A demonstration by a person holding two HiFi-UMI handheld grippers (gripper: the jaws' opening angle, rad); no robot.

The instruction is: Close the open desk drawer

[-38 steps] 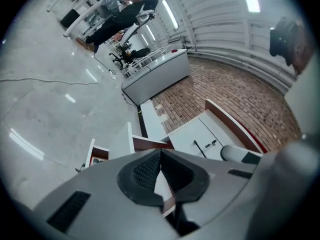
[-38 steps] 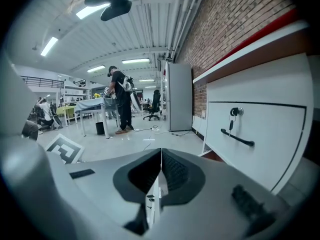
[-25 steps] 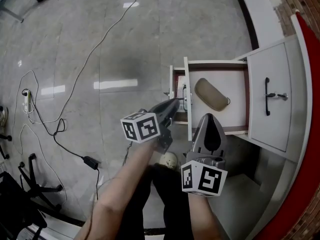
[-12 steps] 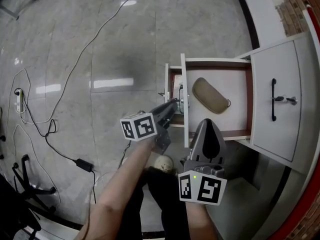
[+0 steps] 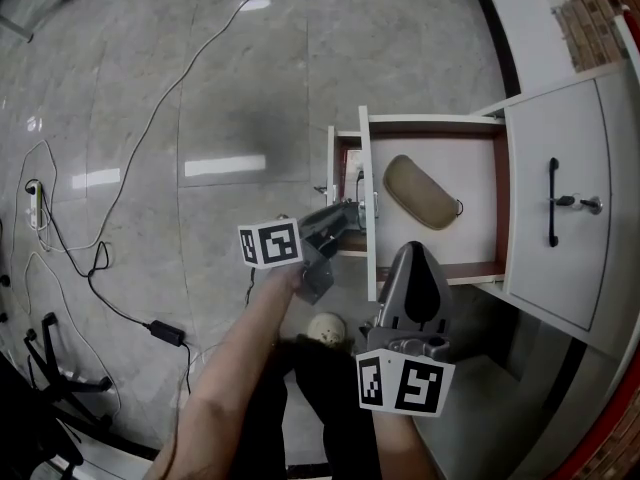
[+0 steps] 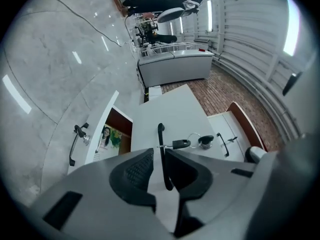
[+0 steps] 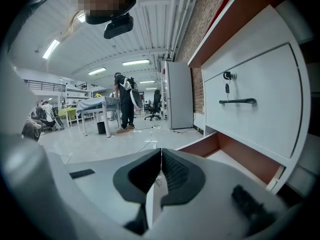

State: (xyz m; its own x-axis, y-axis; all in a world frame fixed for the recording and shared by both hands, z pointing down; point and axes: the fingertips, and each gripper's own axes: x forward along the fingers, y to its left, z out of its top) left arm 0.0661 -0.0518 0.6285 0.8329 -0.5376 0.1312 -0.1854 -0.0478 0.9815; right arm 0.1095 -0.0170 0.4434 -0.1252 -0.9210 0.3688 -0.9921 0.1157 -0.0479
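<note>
The left gripper [image 6: 158,156], fingers just opening narrowly around the handle [image 6: 160,134], could slip off and leave the drawer [image 5: 365,158] ajar; the right gripper [image 7: 161,152], fingers together, might block it.

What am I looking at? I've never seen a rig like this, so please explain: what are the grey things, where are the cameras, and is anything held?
A person holds a two-jaw gripper in each hand. The head view comes from a camera on the person's head, looking down. The other two views come from a camera riding on each gripper.

The left gripper is at the open drawer. Its jaws have just been opening, and the handle stands between them, not gripped. The right gripper is shut and empty. A tan case lies in the drawer.
</note>
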